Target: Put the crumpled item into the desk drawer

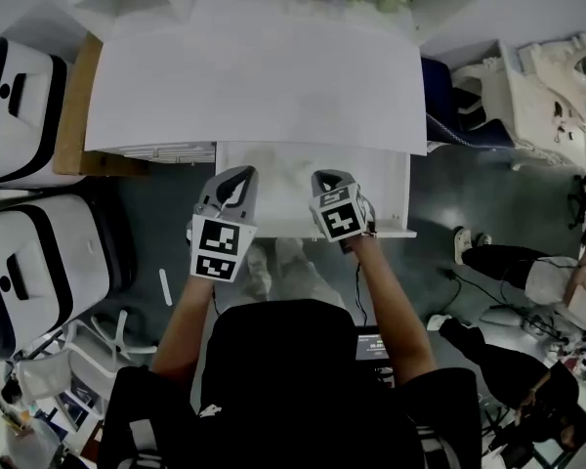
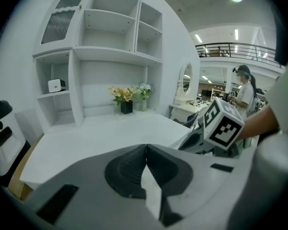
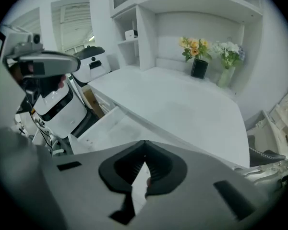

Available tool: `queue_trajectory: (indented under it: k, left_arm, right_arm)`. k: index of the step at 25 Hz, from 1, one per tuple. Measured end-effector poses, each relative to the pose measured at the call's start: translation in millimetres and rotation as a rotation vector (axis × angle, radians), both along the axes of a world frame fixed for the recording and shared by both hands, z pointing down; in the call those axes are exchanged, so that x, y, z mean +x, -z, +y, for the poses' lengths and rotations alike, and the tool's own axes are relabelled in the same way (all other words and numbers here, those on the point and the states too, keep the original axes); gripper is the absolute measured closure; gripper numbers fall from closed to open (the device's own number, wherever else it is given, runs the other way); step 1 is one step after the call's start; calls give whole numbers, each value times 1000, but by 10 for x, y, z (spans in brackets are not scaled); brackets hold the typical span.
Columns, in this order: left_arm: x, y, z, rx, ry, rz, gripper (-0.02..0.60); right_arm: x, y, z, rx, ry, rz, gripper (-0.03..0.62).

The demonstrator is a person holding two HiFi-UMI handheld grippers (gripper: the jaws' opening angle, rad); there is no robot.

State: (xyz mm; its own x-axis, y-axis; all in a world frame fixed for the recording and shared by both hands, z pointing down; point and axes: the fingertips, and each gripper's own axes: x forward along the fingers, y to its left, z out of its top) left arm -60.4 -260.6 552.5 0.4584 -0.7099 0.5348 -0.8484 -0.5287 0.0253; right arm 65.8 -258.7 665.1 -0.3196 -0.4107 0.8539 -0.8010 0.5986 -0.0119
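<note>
Left hand-held gripper (image 1: 236, 179) and right hand-held gripper (image 1: 329, 179) both have jaws pressed together, empty, above the open drawer (image 1: 396, 193). The crumpled item (image 1: 278, 169) seems to be the faint mottled patch inside it, at 1 o'clock from left, 11 o'clock from right; neither clearly nearer, axis unclear

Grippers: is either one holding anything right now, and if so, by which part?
Nothing is held. The left gripper and the right gripper each have their jaws shut together, with nothing between them.
</note>
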Motion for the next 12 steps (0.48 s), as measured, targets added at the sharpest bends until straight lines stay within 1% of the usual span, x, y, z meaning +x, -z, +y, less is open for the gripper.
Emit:
queue_trajectory:
  k: [5,12]
  left_arm:
    - [-62,219,66,42,-14,13,575]
    - [-112,547,209,107,-25,38,574]
  right_arm:
    - [-80,478,-21,83,-94,-79,599]
    - [-87,1167,12,253,-160,-164,599]
